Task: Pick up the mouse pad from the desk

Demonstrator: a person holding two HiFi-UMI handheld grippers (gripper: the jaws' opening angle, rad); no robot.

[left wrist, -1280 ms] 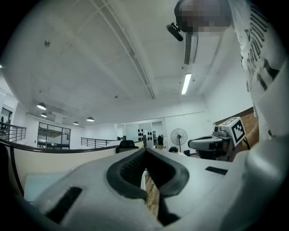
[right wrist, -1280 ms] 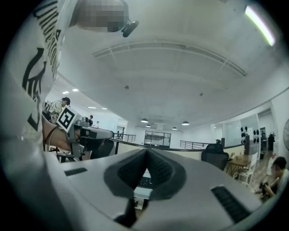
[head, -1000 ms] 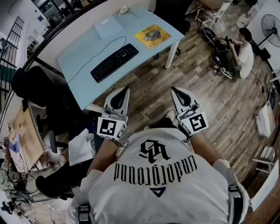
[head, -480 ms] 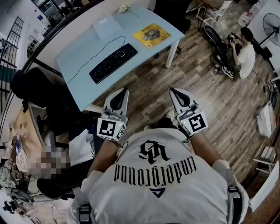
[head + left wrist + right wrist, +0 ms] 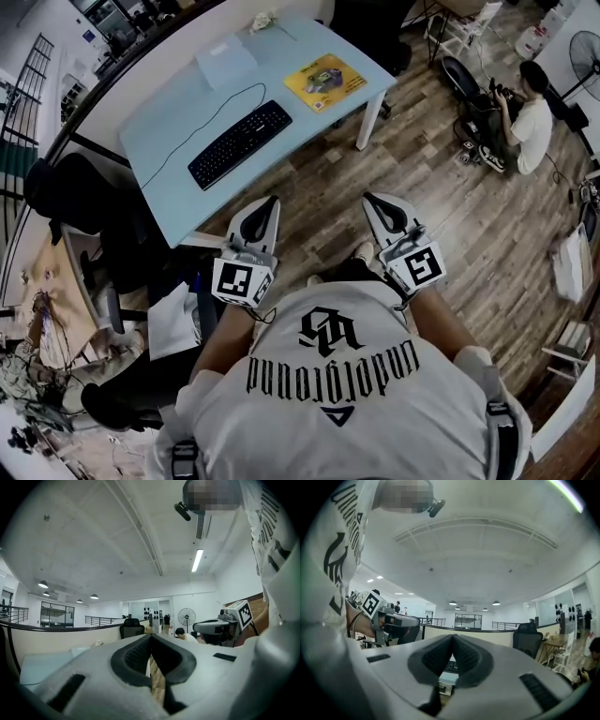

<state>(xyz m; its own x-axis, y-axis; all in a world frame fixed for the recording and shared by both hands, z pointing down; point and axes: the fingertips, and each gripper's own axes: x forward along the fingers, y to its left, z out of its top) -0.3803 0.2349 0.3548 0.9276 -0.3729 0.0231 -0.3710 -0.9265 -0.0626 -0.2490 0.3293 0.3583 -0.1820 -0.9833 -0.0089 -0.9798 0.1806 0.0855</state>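
Left gripper (image 5: 271, 202) and right gripper (image 5: 369, 198) are both closed, empty. Desk (image 5: 169, 122) sits slightly nearer than a second ago. Mouse pad (image 5: 325, 82) untouched, well ahead

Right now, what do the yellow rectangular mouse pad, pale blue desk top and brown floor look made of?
Yellow mouse pad: thin, matte, printed picture; probably fabric over foam.
Pale blue desk top: smooth, likely laminate.
Brown floor: plank lines, wood or wood-look.

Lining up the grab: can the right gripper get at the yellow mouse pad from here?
Probably not yet. The right gripper, shut, hangs over floor short of the desk; the mouse pad lies near its far right corner. Nothing covers or blocks the pad.
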